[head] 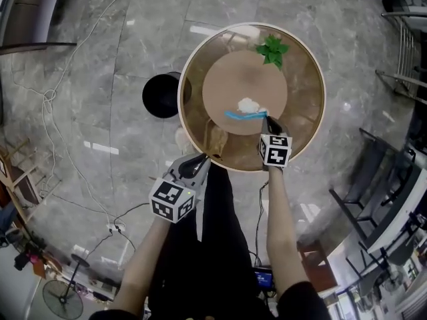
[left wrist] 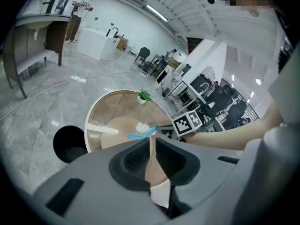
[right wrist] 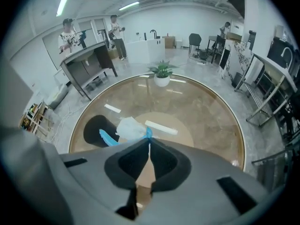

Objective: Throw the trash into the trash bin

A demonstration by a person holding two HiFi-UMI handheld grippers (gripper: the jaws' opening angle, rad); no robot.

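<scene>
Our right gripper is pinched on one end of the blue strip, mid-table, touching the white wad. Left gripper sits at the near rim of the round table, jaws slightly parted, empty. Trash bin stands on the floor at the table's left edge. Potted plant at the far rim, cables well left.

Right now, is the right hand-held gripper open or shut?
Shut. The right hand-held gripper has its tips together on one end of the blue strip.
</scene>
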